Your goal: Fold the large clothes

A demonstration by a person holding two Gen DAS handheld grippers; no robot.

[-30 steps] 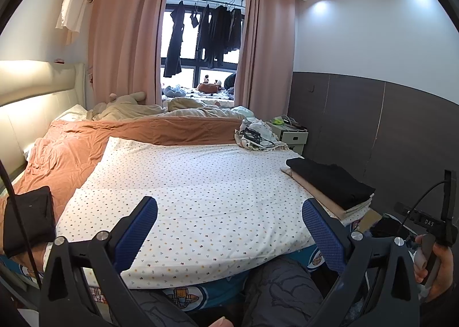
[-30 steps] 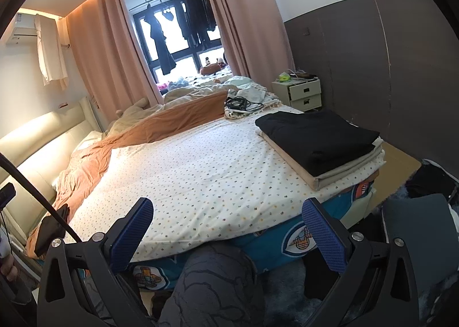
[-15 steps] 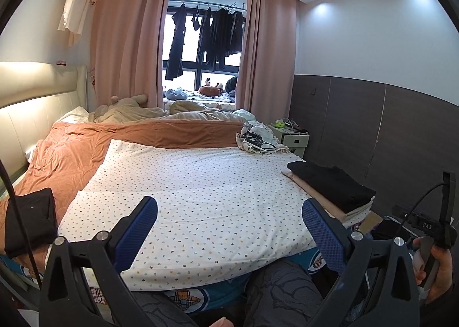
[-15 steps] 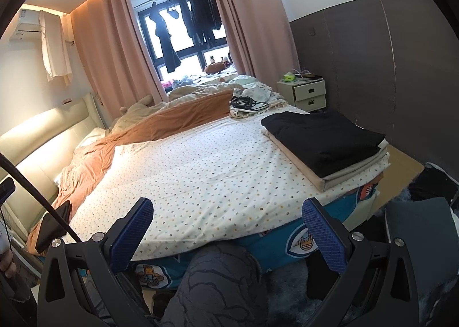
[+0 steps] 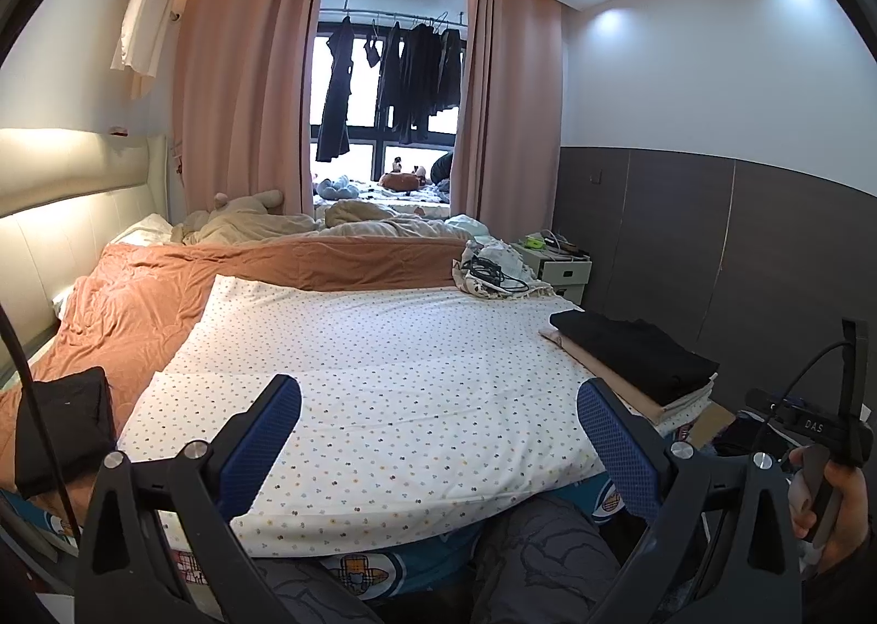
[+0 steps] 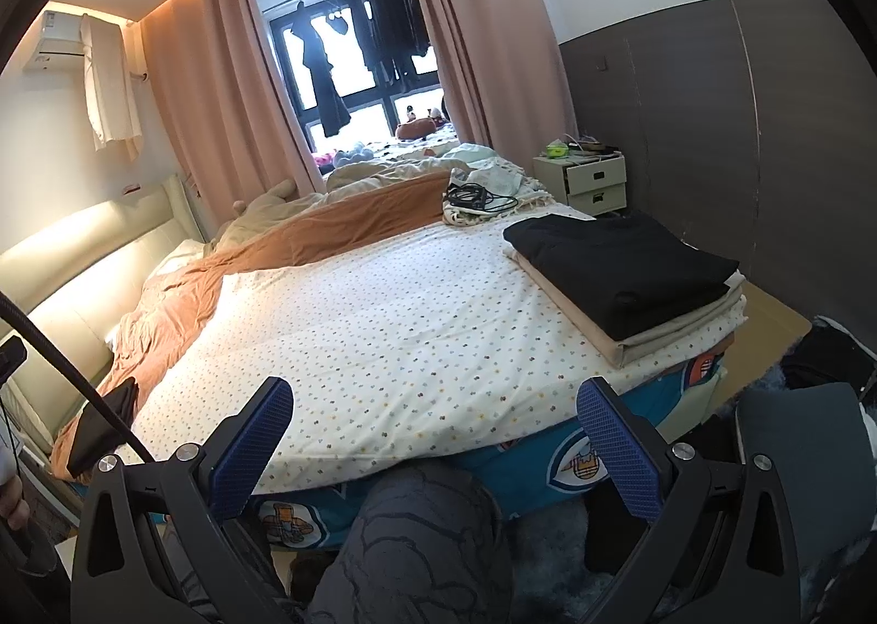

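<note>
Pink curtains are framing a window hung with dark clothes, and below it a wide bed is lying under a white dotted sheet (image 5: 416, 372) spread flat, with a rumpled orange quilt (image 5: 164, 295) bunching along its far side. You are holding the left gripper (image 5: 438, 427) above the near edge, blue-padded fingers spread wide and holding nothing — the right gripper (image 6: 436, 424) is standing the same way, empty. A folded black garment (image 6: 619, 257) is resting on a folded beige cloth (image 6: 647, 333) at the right corner of the bed. Your grey-trousered knee (image 6: 422, 531) is showing between the fingers.
</note>
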